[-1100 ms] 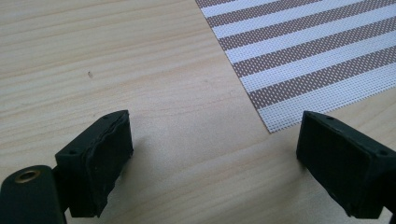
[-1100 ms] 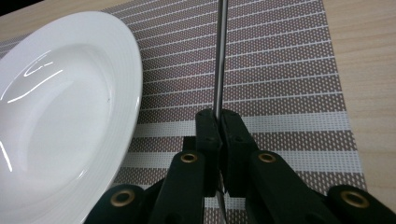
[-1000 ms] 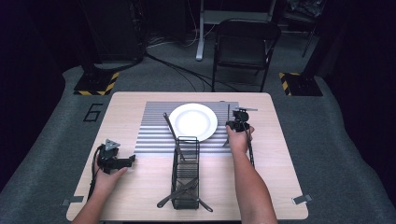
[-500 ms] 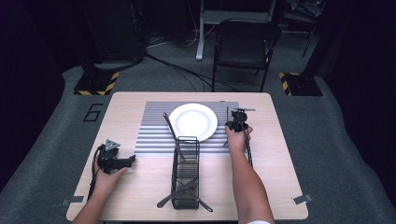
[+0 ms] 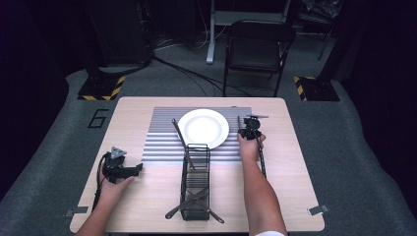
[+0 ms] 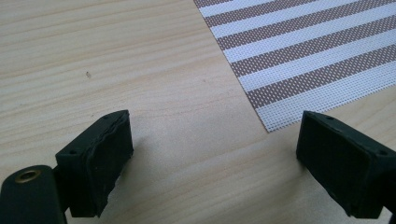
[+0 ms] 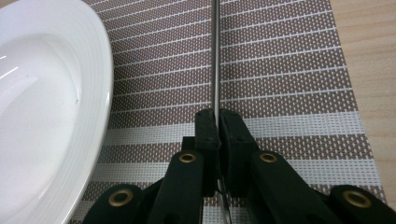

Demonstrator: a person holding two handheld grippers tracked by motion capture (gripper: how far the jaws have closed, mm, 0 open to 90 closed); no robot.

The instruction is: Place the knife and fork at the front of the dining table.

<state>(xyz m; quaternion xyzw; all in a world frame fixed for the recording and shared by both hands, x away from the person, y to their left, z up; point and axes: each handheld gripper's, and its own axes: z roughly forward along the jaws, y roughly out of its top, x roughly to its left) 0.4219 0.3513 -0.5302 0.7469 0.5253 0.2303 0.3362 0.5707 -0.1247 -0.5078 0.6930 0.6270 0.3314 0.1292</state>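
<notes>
Wooden surface (image 5: 305, 162): striped placemat (image 5: 162, 142) at centre rear, white plate (image 5: 203, 128) on it. Wire cutlery basket (image 5: 195, 182) just in front of the plate, holding dark utensils. Right hand-held gripper (image 7: 217, 122): clenched on a thin metal utensil (image 7: 215, 56), over the placemat just beside the plate. Left hand-held gripper (image 6: 215, 154): released, jaws wide apart, low over bare wood near the placemat's corner.

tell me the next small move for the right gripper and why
Probably lower the thin metal utensil onto the striped placemat beside the white plate, then open. The right gripper is shut on it, already lined up right of the plate; the left gripper sits open over the table.
</notes>
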